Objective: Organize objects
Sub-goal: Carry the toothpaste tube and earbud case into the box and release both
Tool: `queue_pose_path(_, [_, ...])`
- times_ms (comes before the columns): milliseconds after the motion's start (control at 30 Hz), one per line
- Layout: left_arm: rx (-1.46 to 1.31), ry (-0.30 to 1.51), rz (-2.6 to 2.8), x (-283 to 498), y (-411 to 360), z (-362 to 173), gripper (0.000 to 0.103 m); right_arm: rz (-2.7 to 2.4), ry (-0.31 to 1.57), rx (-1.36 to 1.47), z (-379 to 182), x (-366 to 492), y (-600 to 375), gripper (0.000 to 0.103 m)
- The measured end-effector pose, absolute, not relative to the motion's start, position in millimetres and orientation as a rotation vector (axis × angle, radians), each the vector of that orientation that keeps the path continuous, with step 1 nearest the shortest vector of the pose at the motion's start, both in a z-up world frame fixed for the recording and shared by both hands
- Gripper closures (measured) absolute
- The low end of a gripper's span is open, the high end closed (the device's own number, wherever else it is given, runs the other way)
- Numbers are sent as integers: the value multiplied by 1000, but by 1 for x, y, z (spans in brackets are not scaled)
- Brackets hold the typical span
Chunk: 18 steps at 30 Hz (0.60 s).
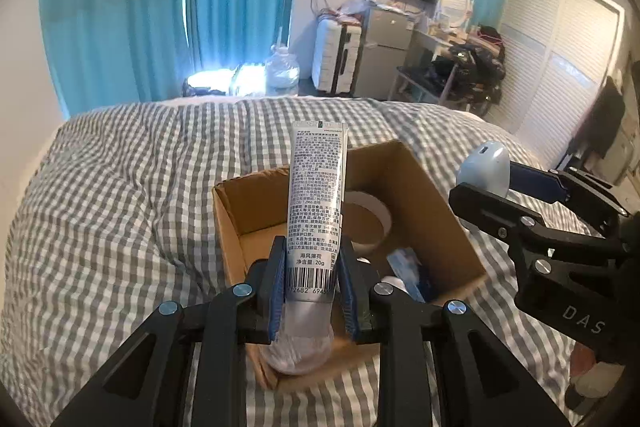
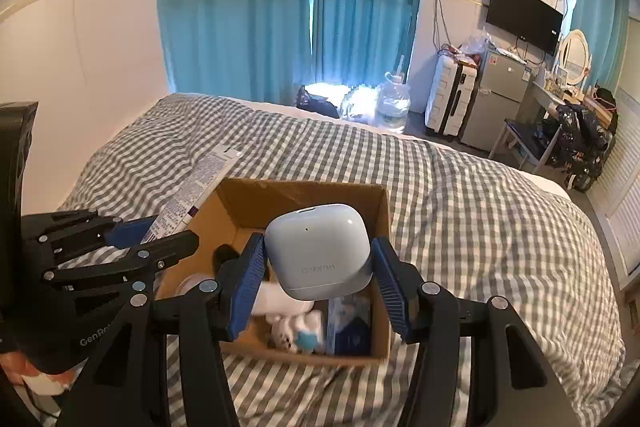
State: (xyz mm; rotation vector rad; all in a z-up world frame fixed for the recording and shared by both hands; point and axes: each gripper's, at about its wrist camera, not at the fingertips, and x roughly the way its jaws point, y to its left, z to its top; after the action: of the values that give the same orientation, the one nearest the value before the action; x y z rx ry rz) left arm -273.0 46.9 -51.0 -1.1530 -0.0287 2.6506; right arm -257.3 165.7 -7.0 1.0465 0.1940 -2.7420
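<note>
Left gripper (image 1: pixel 312 279): clamped on silver printed plastic tube (image 1: pixel 316 203), upright at frame centre above open brown cardboard box (image 1: pixel 436 211).
Right gripper (image 2: pixel 318 279): holding pale blue rounded earbud case (image 2: pixel 318 251), centre frame, over the box on the grey-checked bedspread (image 2: pixel 480 227).
</note>
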Motion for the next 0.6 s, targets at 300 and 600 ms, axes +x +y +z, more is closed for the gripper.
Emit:
queue_pose_path(300, [-1222, 0, 2614, -305, 59, -91, 79, -2712, 193, 1143, -53, -318, 170, 49])
queue_pose_path(600, [-1267, 42, 2564, -308, 69, -115, 79, -2686, 147, 1210, -86, -319, 178, 49])
